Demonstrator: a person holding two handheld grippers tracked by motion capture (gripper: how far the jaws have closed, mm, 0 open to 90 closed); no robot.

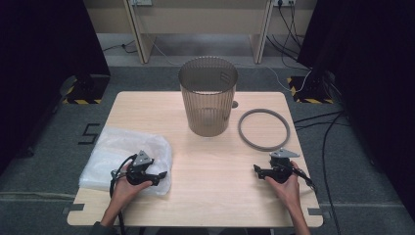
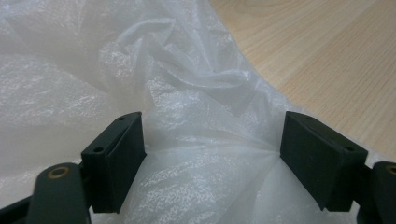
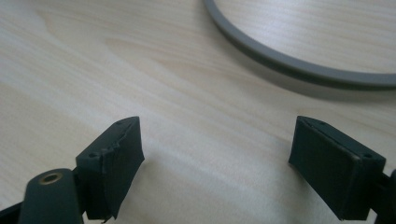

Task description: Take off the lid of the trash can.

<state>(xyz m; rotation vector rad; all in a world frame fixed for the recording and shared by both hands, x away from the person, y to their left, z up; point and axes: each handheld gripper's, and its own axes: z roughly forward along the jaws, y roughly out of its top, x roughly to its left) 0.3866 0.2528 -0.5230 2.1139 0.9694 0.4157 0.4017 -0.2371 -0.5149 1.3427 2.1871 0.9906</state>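
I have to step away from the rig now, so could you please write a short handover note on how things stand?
Left tool: open, its jaws either side of a fold of the white plastic bag, not pinching it.
Right tool: open, holding nothing, over bare table just short of the grey ring.
Grey bin: upright at the back centre of the table, unlined; ring flat to its right.
Done: nothing fitted yet.
Left, probably: grip the bag, line the bin, seat the ring on it.
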